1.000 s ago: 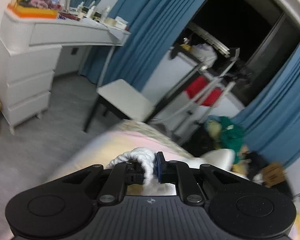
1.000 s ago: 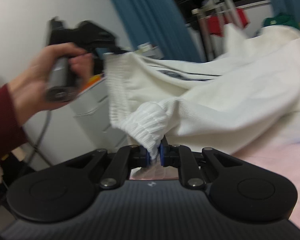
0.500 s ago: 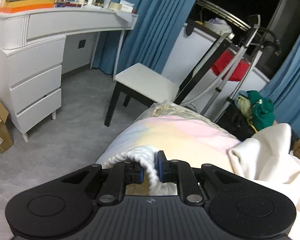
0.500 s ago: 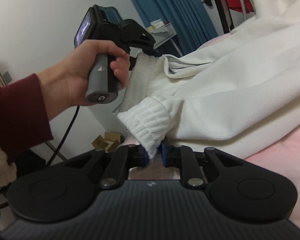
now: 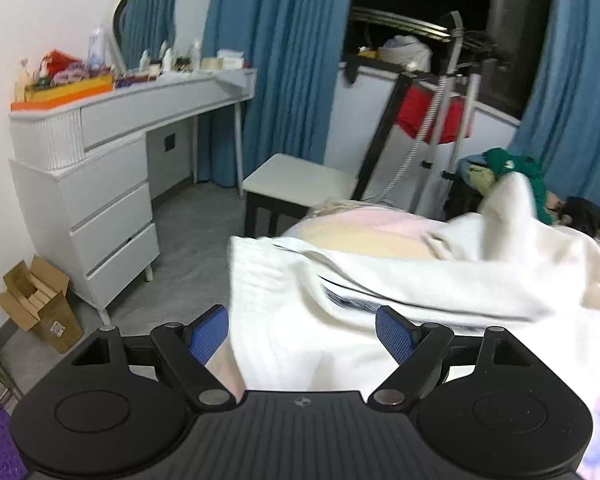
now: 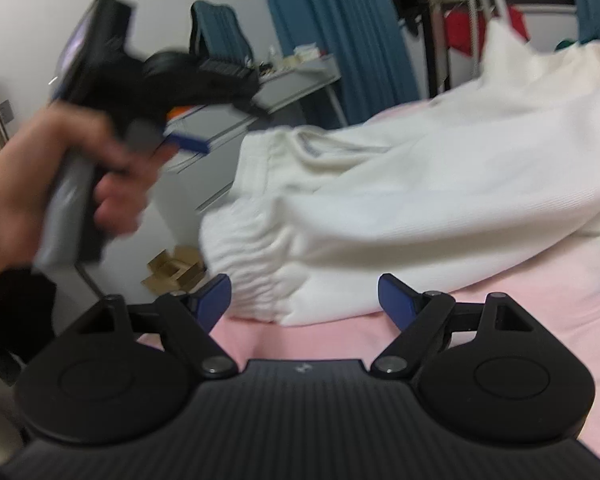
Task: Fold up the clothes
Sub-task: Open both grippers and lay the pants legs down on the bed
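Observation:
A white knit sweater (image 5: 380,280) lies loosely heaped on the pink bed (image 6: 480,328). It also shows in the right wrist view (image 6: 420,208), with a ribbed cuff (image 6: 256,256) toward me. My left gripper (image 5: 302,334) is open, its blue pads on either side of the sweater's near edge without gripping it. My right gripper (image 6: 304,298) is open just in front of the ribbed cuff. The left gripper also shows, blurred and held in a hand, at the left of the right wrist view (image 6: 188,144).
A white dresser (image 5: 100,184) with clutter on top stands at the left, cardboard boxes (image 5: 36,304) beside it on the grey floor. A white stool (image 5: 300,180) stands beyond the bed's end. Blue curtains, a clothes rack (image 5: 428,92) and a pile of clothes (image 5: 512,172) are behind.
Both grippers have opened and let go of the sweater's ribbed edges. The sweater has dropped onto the bed. The left gripper has pulled back, blurred in motion.

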### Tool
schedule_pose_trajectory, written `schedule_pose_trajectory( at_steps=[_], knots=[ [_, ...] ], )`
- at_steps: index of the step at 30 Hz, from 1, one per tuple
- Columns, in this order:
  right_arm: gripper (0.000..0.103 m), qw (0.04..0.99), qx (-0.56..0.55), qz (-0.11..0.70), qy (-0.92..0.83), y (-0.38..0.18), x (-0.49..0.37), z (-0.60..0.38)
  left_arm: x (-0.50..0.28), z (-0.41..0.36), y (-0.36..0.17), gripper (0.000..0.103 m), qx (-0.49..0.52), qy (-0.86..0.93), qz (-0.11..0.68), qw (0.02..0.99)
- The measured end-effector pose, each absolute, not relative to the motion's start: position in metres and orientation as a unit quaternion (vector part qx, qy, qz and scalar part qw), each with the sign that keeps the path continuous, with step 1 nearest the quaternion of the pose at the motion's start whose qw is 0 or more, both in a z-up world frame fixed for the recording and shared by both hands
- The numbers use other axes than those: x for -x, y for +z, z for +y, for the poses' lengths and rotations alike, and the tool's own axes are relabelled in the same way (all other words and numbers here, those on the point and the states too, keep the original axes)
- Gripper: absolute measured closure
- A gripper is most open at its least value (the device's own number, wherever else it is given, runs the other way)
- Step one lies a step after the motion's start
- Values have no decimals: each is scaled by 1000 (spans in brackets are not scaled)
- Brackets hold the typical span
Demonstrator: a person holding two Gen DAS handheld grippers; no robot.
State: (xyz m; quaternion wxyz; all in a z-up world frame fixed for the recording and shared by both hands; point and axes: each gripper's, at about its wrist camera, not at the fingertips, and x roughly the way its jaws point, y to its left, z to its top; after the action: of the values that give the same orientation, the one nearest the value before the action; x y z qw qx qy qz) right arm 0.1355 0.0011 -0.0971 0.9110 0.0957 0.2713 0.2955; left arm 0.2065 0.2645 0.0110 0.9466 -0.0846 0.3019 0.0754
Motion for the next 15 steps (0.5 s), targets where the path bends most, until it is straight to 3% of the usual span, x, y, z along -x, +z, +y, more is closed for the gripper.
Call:
schedule_pose_trajectory(
  at_steps=[15],
  knots=[
    [21,967,-39,171,184,-12,-82,-173,-69,83,56,21,26,-9,237,971]
  ],
)
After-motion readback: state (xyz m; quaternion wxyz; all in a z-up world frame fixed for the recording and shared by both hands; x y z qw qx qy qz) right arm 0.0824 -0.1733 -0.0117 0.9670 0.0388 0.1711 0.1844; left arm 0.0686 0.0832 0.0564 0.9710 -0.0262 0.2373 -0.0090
